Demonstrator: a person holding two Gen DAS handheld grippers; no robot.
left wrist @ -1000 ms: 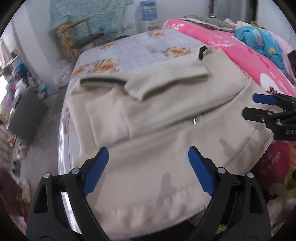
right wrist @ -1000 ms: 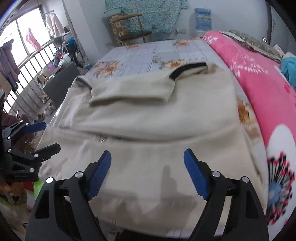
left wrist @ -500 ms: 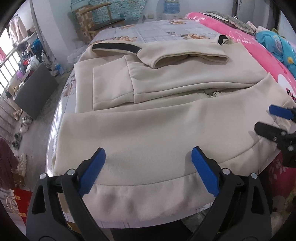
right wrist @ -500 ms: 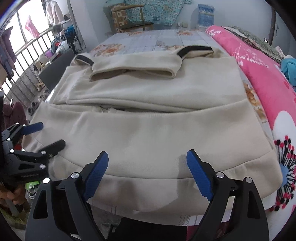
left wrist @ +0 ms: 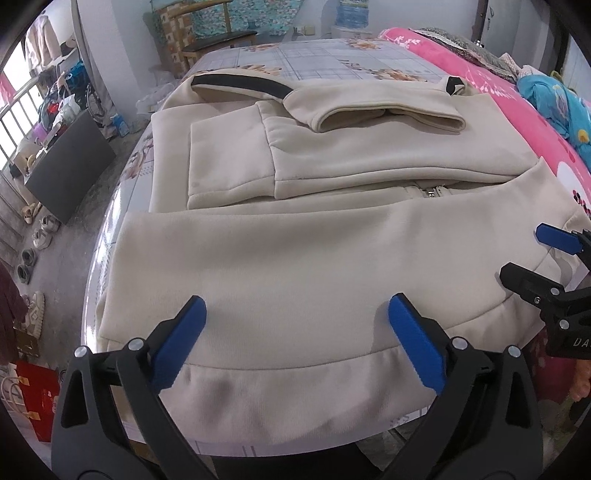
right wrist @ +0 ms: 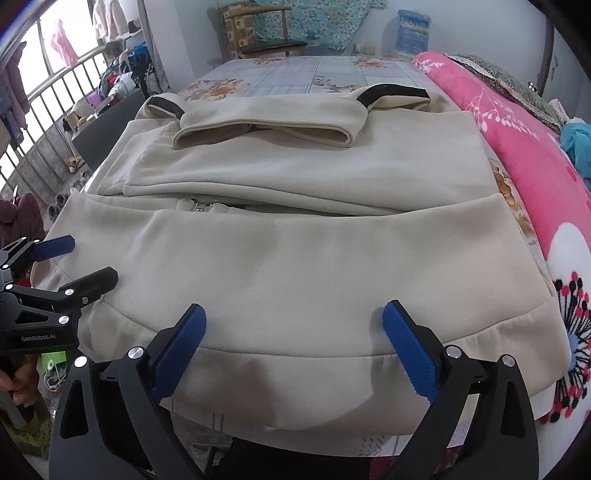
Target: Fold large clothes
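Observation:
A large beige zip jacket [left wrist: 303, 258] lies on the bed, its sleeves folded across the chest; it also shows in the right wrist view [right wrist: 317, 258]. Black cuffs [left wrist: 240, 83] sit at the far end. The hem band [left wrist: 295, 380] hangs over the near bed edge. My left gripper [left wrist: 293, 325] is open and empty just above the hem's left half. My right gripper [right wrist: 291, 325] is open and empty above the hem's right half. Each gripper shows in the other's view: the right one [left wrist: 524, 254] at the right edge, the left one [right wrist: 85, 260] at the left edge.
The bed has a grey floral sheet [left wrist: 332, 59]. A pink blanket [right wrist: 517, 140] runs along the bed's right side. A wooden chair [right wrist: 258, 33] and a water bottle [right wrist: 413, 26] stand at the far wall. A dark cabinet [left wrist: 70, 166] and shoes [left wrist: 33, 236] are left on the floor.
Both grippers have pulled back toward the near bed edge and lowered toward the hem. The jacket has not moved. Both stay open.

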